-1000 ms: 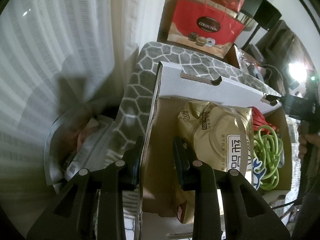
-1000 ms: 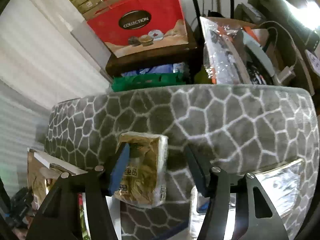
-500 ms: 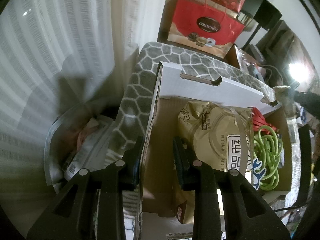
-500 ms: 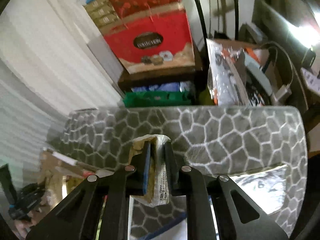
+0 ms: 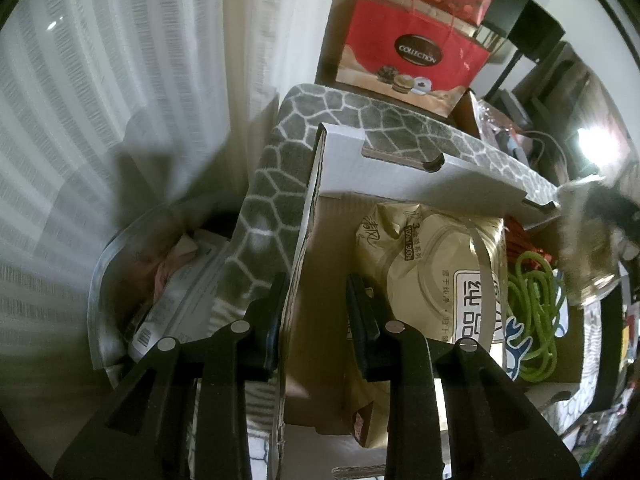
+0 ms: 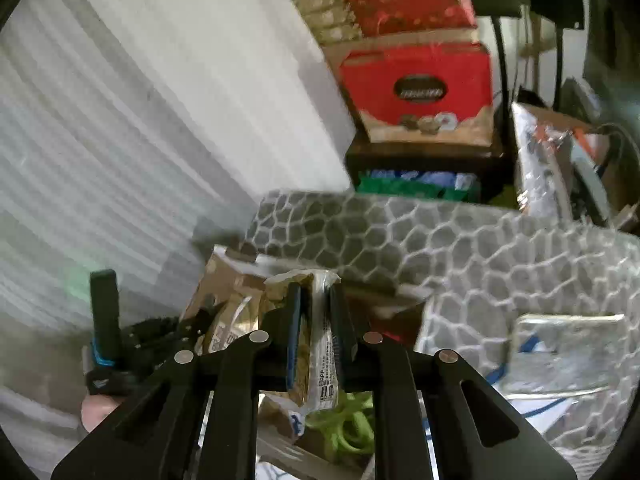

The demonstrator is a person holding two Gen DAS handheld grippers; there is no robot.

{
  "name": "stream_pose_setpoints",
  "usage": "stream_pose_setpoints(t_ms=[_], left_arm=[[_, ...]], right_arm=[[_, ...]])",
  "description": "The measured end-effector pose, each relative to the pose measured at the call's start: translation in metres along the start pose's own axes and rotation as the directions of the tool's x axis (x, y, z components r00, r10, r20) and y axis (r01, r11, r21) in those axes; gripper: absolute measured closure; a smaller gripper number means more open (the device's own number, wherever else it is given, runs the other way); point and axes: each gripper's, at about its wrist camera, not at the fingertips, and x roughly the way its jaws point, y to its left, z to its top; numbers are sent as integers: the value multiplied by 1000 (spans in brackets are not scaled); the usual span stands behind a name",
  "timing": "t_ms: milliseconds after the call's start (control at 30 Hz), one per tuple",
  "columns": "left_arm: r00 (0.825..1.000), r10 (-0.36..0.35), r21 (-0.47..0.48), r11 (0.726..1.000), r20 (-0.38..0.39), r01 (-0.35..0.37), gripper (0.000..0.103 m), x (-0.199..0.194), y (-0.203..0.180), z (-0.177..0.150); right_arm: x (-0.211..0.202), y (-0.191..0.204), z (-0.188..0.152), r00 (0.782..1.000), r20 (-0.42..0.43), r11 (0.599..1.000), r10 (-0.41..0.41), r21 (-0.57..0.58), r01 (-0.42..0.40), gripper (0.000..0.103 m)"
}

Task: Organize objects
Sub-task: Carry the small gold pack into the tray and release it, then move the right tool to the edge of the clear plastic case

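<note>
right wrist view | step: small tissue pack (image 6: 316,344) clamped by right gripper (image 6: 316,340), carried over cardboard box (image 5: 384,168) | left gripper (image 5: 316,316) pinched on box's left wall | next: lowering inside, release judged needed

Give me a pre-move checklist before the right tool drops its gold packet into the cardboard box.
1. Right tool shut on the gold packet: ok.
2. Left tool clamping the cardboard box wall: ok.
3. Packet over the box: ok; its opening shows below it.
4. Free floor in the box: cannot tell; the large tissue pack and green cord fill much of it.
5. Packet's lower end secure: cannot tell.
</note>
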Motion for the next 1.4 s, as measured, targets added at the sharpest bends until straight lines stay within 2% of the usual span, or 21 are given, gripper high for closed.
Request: stream_pose_setpoints(t_ms=[133,300,400,567,700,833,967,1200,1300,1400], left_arm=[[1000,1,1,1000,0,-1,78,0,1,0],[1000,-4,1,1000,1,4,78,-1,1,-1],[1000,0,1,1000,1,0,78,-1,1,-1],[1000,0,1,1000,1,0,77,-1,1,-2],[1000,0,-1,1000,1,0,77,-1,1,-2],[1000,-1,-5,1000,3,1,77,-1,1,-2],[1000,-3,-16,1000,5,4,77,0,3,-2],[1000,-4,-18,1000,9,4,76,-1,4,-2],[1000,-5,-20,1000,7,5,76,-1,4,-2],[1000,-1,-16,1000,7,1,76,0,4,-2]], right_arm=[[29,-4,-13,999,-33,999,3,35,-2,90],[61,-15,-30,996,-79,998,-35,49,39,91],[62,-9,-34,996,-73,998,-56,3,56,83],[50,-2,-30,994,-55,995,-92,-33,90,65],[27,-3,-23,997,-36,997,-70,-24,69,64],[0,-9,-18,994,-6,994,-106,-36,106,56],[-25,-30,-20,984,-1,984,-176,-42,175,53],[-53,-101,-38,943,-42,944,-330,15,331,53],[-61,-132,-48,927,-51,925,-372,61,374,53],[-66,-155,-60,922,-63,917,-382,95,387,53]])
